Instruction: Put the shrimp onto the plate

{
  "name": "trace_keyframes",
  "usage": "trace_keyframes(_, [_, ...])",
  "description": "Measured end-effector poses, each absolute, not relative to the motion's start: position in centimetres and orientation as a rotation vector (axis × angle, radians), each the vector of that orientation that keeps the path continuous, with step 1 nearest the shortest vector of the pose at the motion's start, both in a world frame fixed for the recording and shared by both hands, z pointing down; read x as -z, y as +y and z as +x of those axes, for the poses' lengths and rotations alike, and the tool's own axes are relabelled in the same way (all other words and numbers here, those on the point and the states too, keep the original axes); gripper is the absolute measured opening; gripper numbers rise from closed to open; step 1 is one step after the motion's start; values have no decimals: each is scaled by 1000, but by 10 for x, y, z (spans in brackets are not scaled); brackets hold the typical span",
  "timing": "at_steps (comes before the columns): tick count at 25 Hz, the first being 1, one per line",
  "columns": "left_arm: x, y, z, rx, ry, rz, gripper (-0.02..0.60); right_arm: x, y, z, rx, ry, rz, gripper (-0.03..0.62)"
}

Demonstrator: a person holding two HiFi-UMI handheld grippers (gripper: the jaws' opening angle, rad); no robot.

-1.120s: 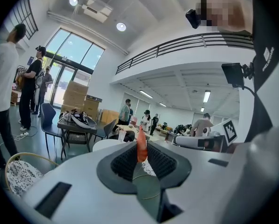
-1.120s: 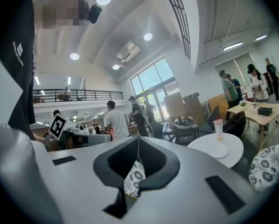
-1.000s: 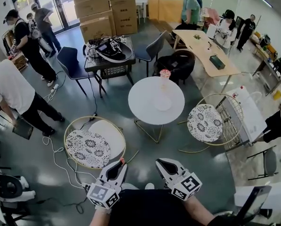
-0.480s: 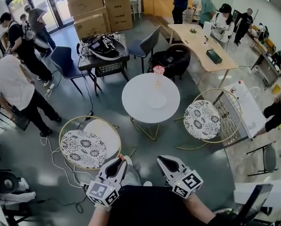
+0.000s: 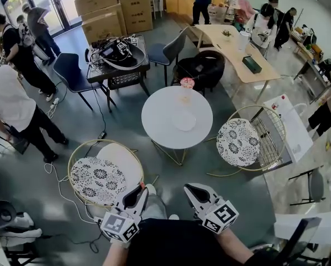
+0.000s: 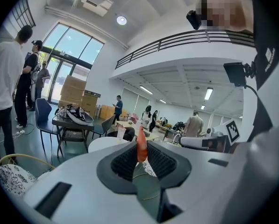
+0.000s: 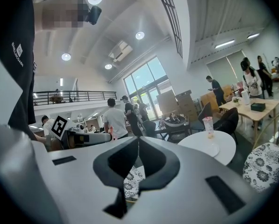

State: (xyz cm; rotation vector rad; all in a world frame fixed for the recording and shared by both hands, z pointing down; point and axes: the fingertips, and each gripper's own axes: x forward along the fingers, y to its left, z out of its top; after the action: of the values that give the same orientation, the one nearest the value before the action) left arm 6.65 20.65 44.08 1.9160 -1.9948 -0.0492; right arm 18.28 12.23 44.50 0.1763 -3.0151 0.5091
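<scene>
A view from head height looks steeply down into a busy room with a grey floor. At the bottom edge, two hand-held tools point forward side by side, each carrying a cube of square markers.

The left tool [image 6: 140, 154] is clenched on the shrimp [image 6: 141, 145] — a thin orange-red piece that stands upright between the ribbed dark pads, its tip rising above them. The right tool [image 7: 139, 149] has its jaws pressed together with nothing between them.

Ahead of both tools stands a round white surface [image 5: 164, 101] on thin gold legs. A white plate [image 5: 184, 121] lies on it, right of its middle, and a cup with a pink drink [image 5: 187, 83] stands near its far rim. The shrimp is well apart from the plate, up in the left tool near the person's body.

Two round gold-framed chairs with black-and-white patterned cushions flank the surface — one [image 5: 97, 177] just ahead of the left tool, one [image 5: 240, 143] to the right. Further back are stacked cardboard boxes [image 5: 104, 10], and several people stand around the room.
</scene>
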Motion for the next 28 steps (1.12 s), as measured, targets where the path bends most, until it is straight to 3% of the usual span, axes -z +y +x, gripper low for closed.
trace_keyframes(28, [-458, 104, -111, 26, -1842, 1994, 67, -459, 29, 11, -539, -2935, 337, 17])
